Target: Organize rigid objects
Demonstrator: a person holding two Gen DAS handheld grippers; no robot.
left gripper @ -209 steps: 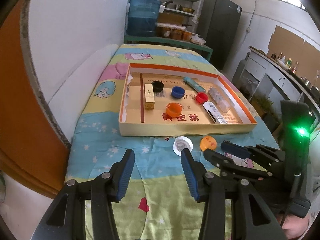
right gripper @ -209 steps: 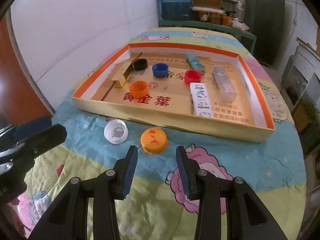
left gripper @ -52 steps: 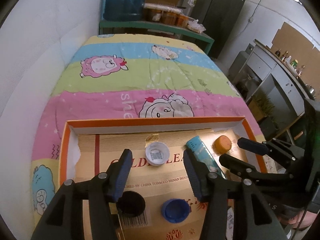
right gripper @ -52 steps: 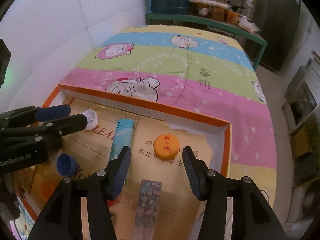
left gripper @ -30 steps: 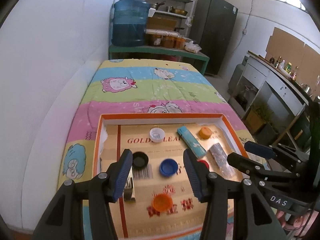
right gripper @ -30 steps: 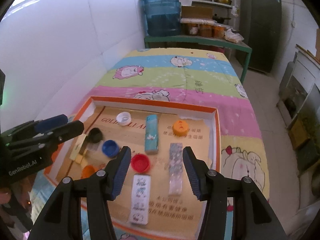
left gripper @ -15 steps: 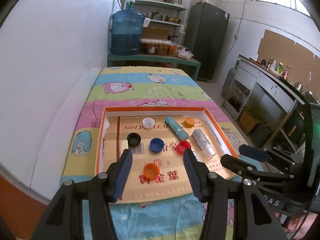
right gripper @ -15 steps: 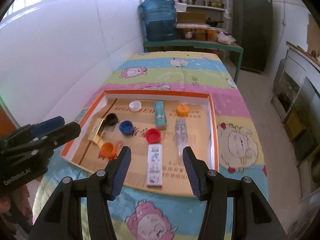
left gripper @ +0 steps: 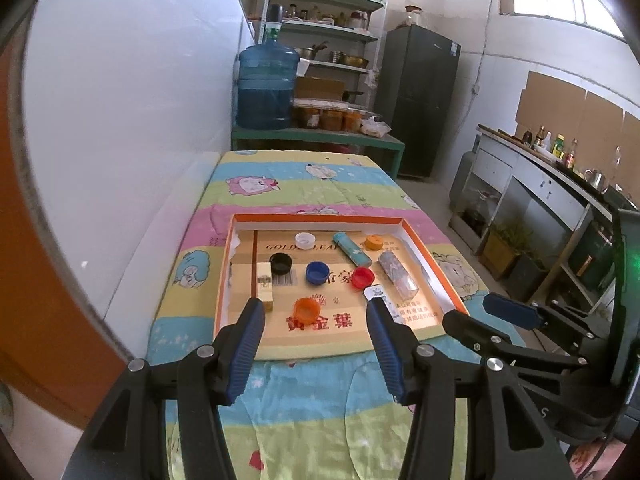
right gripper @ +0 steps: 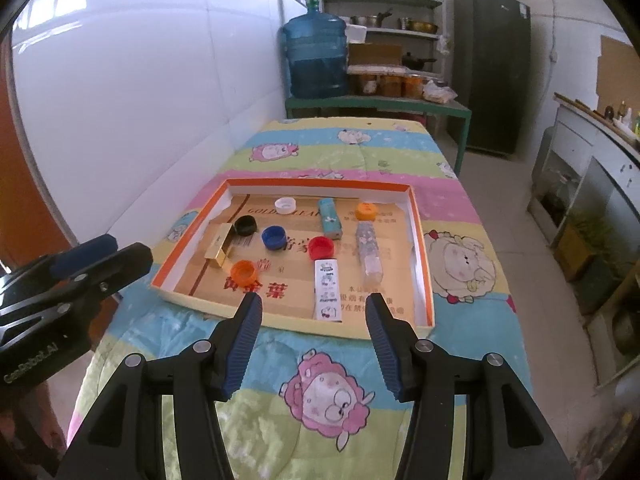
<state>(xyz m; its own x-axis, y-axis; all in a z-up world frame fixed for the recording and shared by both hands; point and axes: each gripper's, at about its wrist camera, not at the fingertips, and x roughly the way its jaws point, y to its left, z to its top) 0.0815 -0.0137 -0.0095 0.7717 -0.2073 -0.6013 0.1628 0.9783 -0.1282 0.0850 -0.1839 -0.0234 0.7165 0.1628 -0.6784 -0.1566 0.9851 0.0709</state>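
Observation:
An orange-rimmed cardboard tray [left gripper: 320, 219] [right gripper: 420, 248] lies on the patterned quilt. In it are a white cap [left gripper: 304, 240] [right gripper: 285, 205], an orange-yellow cap [left gripper: 374, 242] [right gripper: 367, 211], black [left gripper: 280, 263], blue [left gripper: 317, 272], red [left gripper: 363, 277] and orange [left gripper: 306, 309] caps, a teal lighter [left gripper: 352, 249], a clear tube [left gripper: 398, 274], a gold box [left gripper: 265, 285] and a white lighter [right gripper: 328, 290]. My left gripper [left gripper: 316, 334] is open and empty, held above the quilt in front of the tray. My right gripper [right gripper: 314, 330] is open and empty too, beside it.
The quilt-covered table [left gripper: 304, 408] stands against a white wall on the left. A blue water jug [left gripper: 267, 88], shelves and a dark fridge [left gripper: 416, 104] stand behind it. A counter [left gripper: 540, 184] runs along the right.
Both grippers have left the white and orange-yellow caps in the tray's far part and pulled back and up, open and empty; the whole tray shows now.

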